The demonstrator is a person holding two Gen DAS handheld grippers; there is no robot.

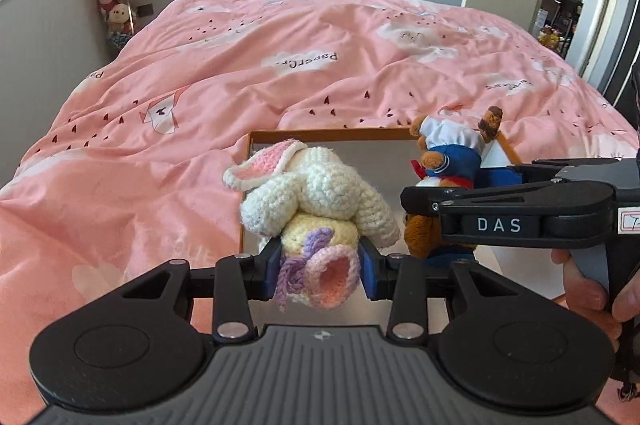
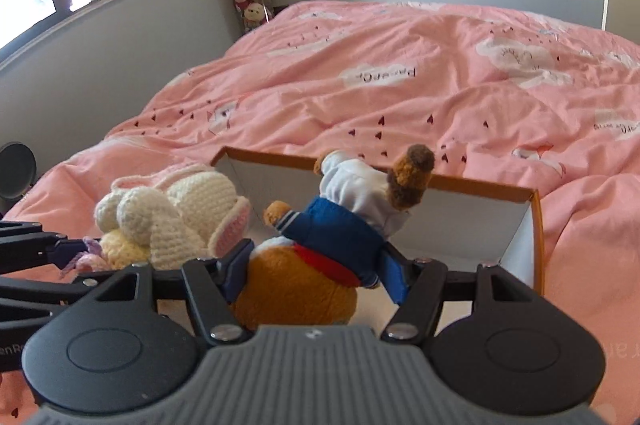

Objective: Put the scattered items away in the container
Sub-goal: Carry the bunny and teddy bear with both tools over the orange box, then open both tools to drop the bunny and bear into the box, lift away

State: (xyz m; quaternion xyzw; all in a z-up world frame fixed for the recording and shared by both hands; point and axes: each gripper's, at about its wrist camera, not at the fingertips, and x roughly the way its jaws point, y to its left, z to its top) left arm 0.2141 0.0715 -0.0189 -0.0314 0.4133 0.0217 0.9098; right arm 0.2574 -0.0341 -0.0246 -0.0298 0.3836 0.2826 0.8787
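The crocheted rabbit [image 1: 316, 201] is clamped in the left gripper [image 1: 320, 271], the teddy bear [image 2: 320, 249] in the right gripper [image 2: 316, 275]. Both should be lowered well inside the box [image 2: 448, 185] before being released.

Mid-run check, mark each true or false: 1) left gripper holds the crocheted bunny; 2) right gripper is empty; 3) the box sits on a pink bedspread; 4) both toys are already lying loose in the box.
1) True: the left gripper is clamped on the crocheted bunny.
2) False: the right gripper grips the plush bear in a sailor outfit.
3) True: the orange-rimmed box rests on the pink bedspread.
4) False: both toys are gripped by the grippers, over the box.
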